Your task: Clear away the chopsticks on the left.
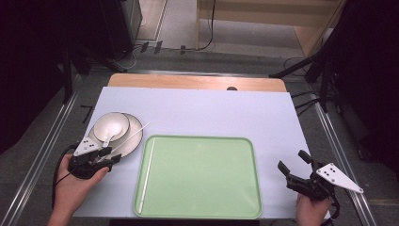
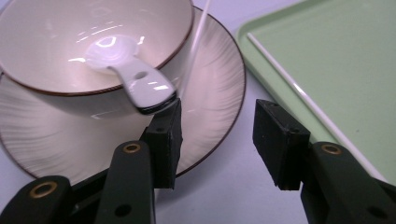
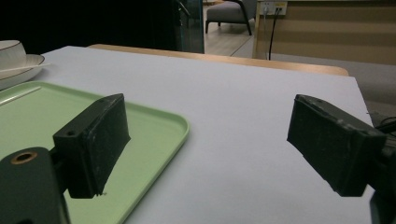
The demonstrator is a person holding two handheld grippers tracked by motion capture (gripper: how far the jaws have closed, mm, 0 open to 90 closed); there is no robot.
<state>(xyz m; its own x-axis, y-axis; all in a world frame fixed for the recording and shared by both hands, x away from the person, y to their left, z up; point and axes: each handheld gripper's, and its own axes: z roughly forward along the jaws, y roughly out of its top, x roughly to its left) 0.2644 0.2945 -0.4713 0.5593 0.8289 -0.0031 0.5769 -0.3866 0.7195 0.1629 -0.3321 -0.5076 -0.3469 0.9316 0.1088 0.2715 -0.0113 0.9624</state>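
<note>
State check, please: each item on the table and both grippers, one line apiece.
Bowl: upright on the plate, holding the spoon.
Plate: flat under the bowl.
Spoon: in the bowl, handle over the rim.
Chopstick: flat in the tray.
Tray: flat.
Left gripper: open.
Right gripper: open.

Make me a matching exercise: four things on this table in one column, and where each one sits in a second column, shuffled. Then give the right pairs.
Things
1. spoon
2. bowl
3. chopstick
4. tray

Places
A. standing on the plate
B. on the table, between the two grippers
C. lying along the tray's left edge
D. resting in the bowl, handle over its rim

Pairs: 1-D, 2-A, 3-C, 4-B

A second chopstick lies across the plate. The left gripper is open, with the spoon handle against one of its fingers; the right gripper is open over bare table.
</note>
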